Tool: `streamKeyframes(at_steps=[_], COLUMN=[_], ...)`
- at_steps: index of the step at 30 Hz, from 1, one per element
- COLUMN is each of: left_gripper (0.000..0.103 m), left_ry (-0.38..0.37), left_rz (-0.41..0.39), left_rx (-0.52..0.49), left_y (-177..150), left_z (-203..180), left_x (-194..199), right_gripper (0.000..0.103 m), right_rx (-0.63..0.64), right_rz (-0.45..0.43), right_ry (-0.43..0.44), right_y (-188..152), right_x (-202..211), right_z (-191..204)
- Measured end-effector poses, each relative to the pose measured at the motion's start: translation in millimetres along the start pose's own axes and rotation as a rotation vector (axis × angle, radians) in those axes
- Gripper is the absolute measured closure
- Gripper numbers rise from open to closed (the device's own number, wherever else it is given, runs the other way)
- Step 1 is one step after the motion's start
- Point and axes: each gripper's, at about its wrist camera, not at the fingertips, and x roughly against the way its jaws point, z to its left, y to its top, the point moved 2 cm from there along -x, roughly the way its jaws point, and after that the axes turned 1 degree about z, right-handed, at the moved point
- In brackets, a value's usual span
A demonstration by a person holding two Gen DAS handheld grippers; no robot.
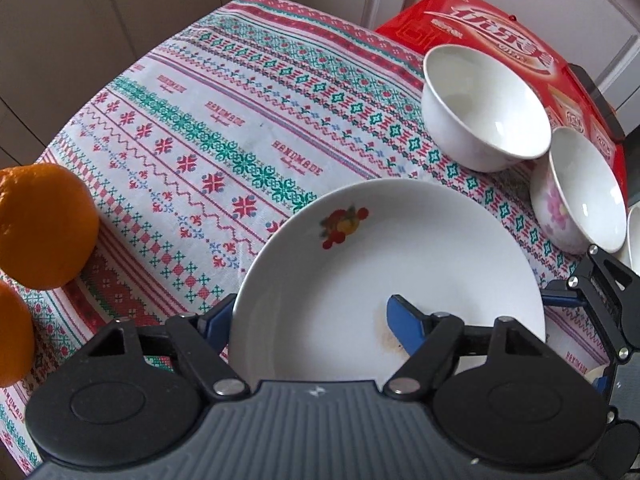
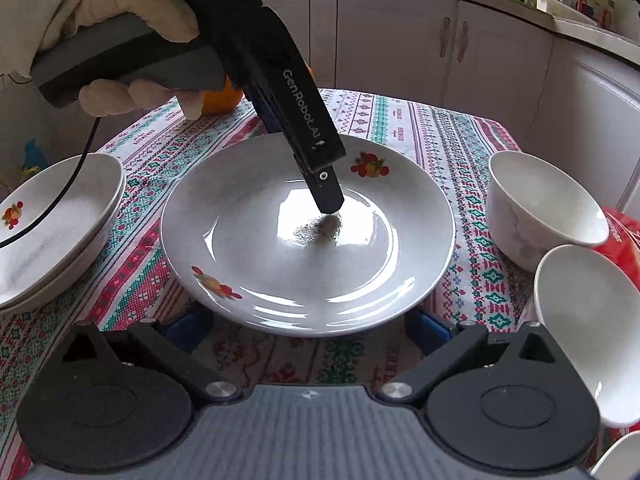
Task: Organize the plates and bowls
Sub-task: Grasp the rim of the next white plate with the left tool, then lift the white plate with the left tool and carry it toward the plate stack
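Left gripper (image 1: 312, 316) straddles rim of white round ceramic plate w/ fruit decals (image 1: 400, 248): one blue pad (image 1: 404, 326) inside, other outside, jaws about half closed on it. Plate sits mid patterned tablecloth (image 1: 200, 128). Right gripper (image 2: 308, 326) wide open, nothing between, just beside plate's near edge.

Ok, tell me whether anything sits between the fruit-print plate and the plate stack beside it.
Nothing visible on the cloth does: only bare tablecloth separates the plate from the stack. The cable of the left gripper droops over the stack's rim.
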Motion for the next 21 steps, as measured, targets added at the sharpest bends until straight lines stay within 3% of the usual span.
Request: streamKeyframes(at_steps=[10, 21], left_gripper=[0.026, 0.026], left_ry=[-0.057, -0.061], left_rz=[0.014, -0.002], left_rx=[-0.007, 0.019], left_y=[-0.7, -16.0], left_z=[3.9, 1.1], left_x=[0.1, 12.3], right_gripper=[0.000, 0.001], right_rx=[0.007, 0.035], right_rz=[-0.010, -0.008], right_ry=[0.009, 0.027], right_y=[1.1, -0.2], right_x=[2.6, 10.6], right_z=[0.3, 6.4])
